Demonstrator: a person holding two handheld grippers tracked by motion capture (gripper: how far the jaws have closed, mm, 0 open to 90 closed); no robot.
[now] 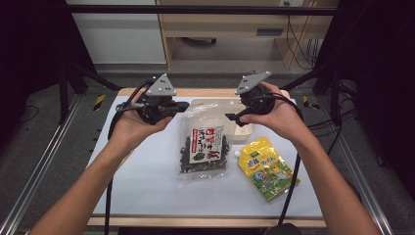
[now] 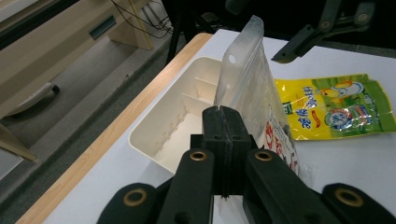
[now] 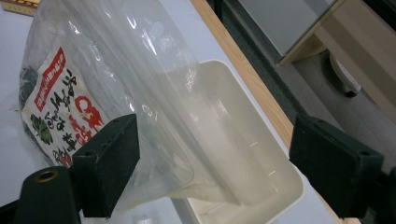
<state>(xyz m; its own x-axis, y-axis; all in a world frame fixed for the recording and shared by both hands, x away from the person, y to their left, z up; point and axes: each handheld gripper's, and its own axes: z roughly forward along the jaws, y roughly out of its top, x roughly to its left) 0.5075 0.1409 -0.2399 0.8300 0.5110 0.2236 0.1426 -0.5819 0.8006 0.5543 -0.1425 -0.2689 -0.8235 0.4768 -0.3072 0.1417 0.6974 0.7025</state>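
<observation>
Two grippers up over the far half of the table point(image 1: 147, 186), one in each of my hands. Left gripper point(image 2: 223, 116): jaws pressed together, clamped on the top edge of the clear bag point(image 1: 203, 142), near the upper left corner in the high view. In the left gripper view the clear plastic rises from between the closed tips, hang hole visible above them. Right gripper point(image 3: 212, 158): jaws spread wide, nothing pinched. In the right gripper view the bag's clear upper part sits between the two black jaws; I can't tell if either pad touches the plastic.

The bag holds dark dried contents settled at the bottom, with a white label with red and black print on the front. The high view shows its lower end resting on the white tabletop mid-table, upper end lifted toward the grippers.

White tray point(image 2: 177, 121) with internal dividers sits just behind the bag, close to the table's wooden far edge point(image 1: 205, 92). The bag's top overlaps it in the right gripper view. Tray compartments look empty where visible.

Yellow pouch point(image 1: 266, 167) lies flat on the table to the right of the bag, near it but apart, below my right hand point(image 1: 279, 115). Left hand point(image 1: 134, 122) cradles its gripper from underneath.
</observation>
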